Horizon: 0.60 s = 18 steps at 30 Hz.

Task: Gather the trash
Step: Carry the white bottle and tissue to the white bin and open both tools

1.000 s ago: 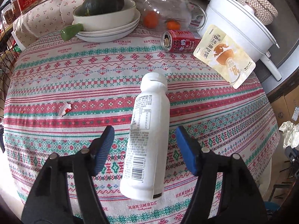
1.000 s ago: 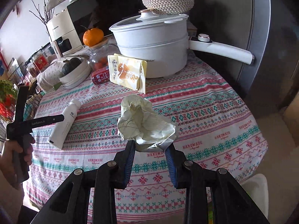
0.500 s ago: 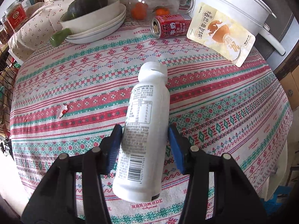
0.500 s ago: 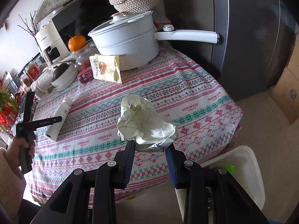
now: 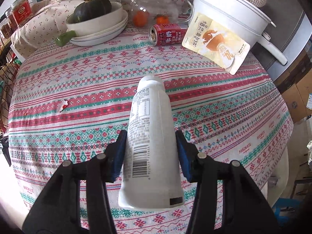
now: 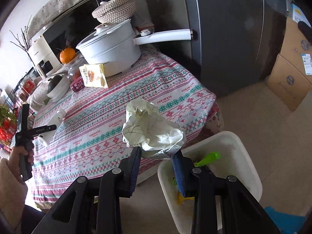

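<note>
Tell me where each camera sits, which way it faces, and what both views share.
Left wrist: rides the left gripper, looking along its fingers across the patterned tablecloth toward the white pot; the fingers clamp a white bottle.
Right wrist: rides the right gripper, looking from beyond the table edge above the white bin; its fingers pinch a crumpled paper, and the person's left hand shows.
Shared: bottle, red can, snack packet, pot, tablecloth.

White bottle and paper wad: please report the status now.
Left hand-held gripper shut on white bottle, lying on the tablecloth. Right hand-held gripper shut on crumpled paper, near white bin. Nothing blocking.
</note>
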Tool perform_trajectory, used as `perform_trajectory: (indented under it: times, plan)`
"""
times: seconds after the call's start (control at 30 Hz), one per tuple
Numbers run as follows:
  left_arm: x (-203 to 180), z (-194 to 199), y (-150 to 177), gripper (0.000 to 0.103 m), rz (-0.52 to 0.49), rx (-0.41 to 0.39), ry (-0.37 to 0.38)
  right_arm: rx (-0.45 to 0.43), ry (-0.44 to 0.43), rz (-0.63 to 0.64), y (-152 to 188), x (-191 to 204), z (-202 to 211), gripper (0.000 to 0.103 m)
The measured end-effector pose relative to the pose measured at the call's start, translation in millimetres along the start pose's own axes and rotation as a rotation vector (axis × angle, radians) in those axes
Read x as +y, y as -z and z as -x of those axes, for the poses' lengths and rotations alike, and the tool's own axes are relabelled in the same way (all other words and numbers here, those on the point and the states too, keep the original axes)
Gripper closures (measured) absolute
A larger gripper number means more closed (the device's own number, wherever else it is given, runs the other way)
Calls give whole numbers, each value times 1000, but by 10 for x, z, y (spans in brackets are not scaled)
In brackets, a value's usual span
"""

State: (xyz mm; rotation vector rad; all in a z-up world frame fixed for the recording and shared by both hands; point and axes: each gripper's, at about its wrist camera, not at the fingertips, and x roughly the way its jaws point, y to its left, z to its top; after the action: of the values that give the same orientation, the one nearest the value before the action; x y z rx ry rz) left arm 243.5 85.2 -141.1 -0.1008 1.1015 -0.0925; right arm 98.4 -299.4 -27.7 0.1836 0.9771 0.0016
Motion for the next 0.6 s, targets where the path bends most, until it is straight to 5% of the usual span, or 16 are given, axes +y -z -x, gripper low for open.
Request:
perform_trajectory:
  times: [0.33,0.6]
  plan:
    - [-1372,1099,284,52,-245,-128,302,31,90,-152,139,-729,187,69]
    - [-2604,1179,931,52,-501,-22,494,98,144,-215,352,-1046,183,69]
